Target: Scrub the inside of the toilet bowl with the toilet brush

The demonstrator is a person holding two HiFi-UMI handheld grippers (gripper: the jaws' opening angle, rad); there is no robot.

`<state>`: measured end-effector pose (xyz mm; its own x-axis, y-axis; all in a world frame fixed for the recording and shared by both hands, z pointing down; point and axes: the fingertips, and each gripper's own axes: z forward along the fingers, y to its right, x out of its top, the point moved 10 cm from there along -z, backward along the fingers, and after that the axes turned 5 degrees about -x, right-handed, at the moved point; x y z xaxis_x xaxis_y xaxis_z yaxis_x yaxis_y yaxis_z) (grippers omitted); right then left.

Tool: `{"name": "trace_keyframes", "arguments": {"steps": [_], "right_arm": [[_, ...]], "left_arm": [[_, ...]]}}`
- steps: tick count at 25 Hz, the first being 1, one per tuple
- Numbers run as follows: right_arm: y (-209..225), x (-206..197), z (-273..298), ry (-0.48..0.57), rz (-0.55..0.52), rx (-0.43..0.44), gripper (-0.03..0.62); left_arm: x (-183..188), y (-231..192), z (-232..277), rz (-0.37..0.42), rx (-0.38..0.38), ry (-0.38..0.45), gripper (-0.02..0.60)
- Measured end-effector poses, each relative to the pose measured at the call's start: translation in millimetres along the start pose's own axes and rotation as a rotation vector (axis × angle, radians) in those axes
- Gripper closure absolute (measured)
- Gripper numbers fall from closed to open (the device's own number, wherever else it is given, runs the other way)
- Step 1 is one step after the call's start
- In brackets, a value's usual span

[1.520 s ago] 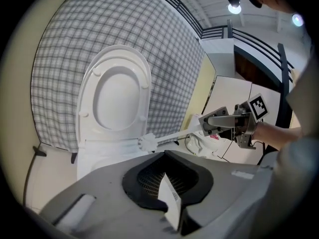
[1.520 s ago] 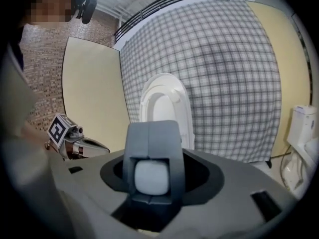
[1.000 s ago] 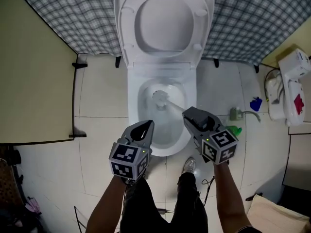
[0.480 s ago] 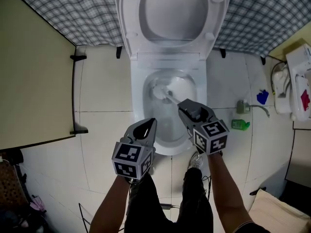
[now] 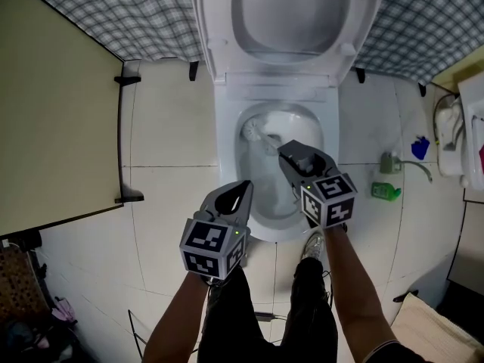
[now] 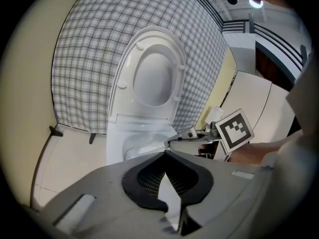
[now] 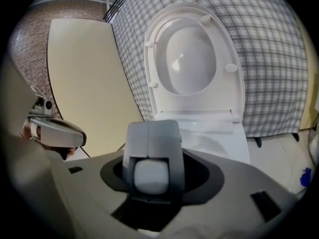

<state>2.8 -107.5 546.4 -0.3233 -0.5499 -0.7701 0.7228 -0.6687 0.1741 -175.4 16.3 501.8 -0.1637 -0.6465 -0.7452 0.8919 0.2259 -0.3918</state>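
The white toilet bowl (image 5: 227,151) stands open, its seat and lid (image 5: 291,13) raised against the checked wall. The toilet brush head (image 5: 252,131) sits inside the bowl at its back left. Its white handle (image 7: 151,177) runs back into my right gripper (image 5: 284,152), which is shut on it above the middle of the bowl. In the right gripper view the grey fingers (image 7: 152,133) clamp the handle's end. My left gripper (image 5: 245,187) is shut with nothing in it and hovers over the bowl's front left rim. In the left gripper view the left gripper (image 6: 166,154) points at the toilet.
A beige partition (image 5: 53,104) closes the left side. On the tiled floor to the right are a green bottle (image 5: 386,191), a wall valve (image 5: 393,163), a blue object (image 5: 420,147) and a white fixture (image 5: 454,142). The person's legs and a shoe (image 5: 313,245) stand before the bowl.
The right gripper has gone down and farther over the bowl with the brush, whose head now lies toward the bowl's back left. The left gripper has sunk a little beside the rim.
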Motion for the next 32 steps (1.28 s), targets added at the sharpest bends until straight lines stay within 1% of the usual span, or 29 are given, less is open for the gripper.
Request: {"name": "trace_keyframes", "arguments": {"steps": [5, 10, 13, 16, 19, 22, 26, 29, 32], "right_arm": [[5, -7, -2, -0.023, 0.017, -0.002, 0.356], [17, -21, -9, -0.050, 0.040, -0.013, 0.356], [24, -36, -12, -0.094, 0.041, -0.035, 0.356], [29, -46, -13, -0.144, 0.036, -0.037, 0.356], [27, -39, -24, -0.109, 0.045, -0.009, 0.356], [12, -24, -30, -0.065, 0.031, 0.043, 0.356], [-7, -14, -24, -0.055, 0.007, 0.100, 0.356], [-14, -14, -20, -0.064, -0.017, 0.104, 0.356], [-9, -22, -18, -0.097, -0.045, 0.073, 0.356]], "left_arm": [[-4, -5, 3, -0.023, 0.008, -0.005, 0.574], [-9, 0, 9, -0.019, 0.018, -0.021, 0.574], [-17, 3, 13, -0.022, 0.016, -0.033, 0.574], [-22, 6, 14, -0.026, 0.012, -0.035, 0.574], [-23, 6, 14, -0.031, 0.017, -0.037, 0.574], [-23, 4, 10, -0.044, 0.026, -0.030, 0.574], [-17, 5, 6, -0.048, 0.027, -0.016, 0.574], [-16, 3, 2, -0.047, 0.033, -0.012, 0.574], [-19, 2, 3, -0.052, 0.038, -0.011, 0.574]]}}
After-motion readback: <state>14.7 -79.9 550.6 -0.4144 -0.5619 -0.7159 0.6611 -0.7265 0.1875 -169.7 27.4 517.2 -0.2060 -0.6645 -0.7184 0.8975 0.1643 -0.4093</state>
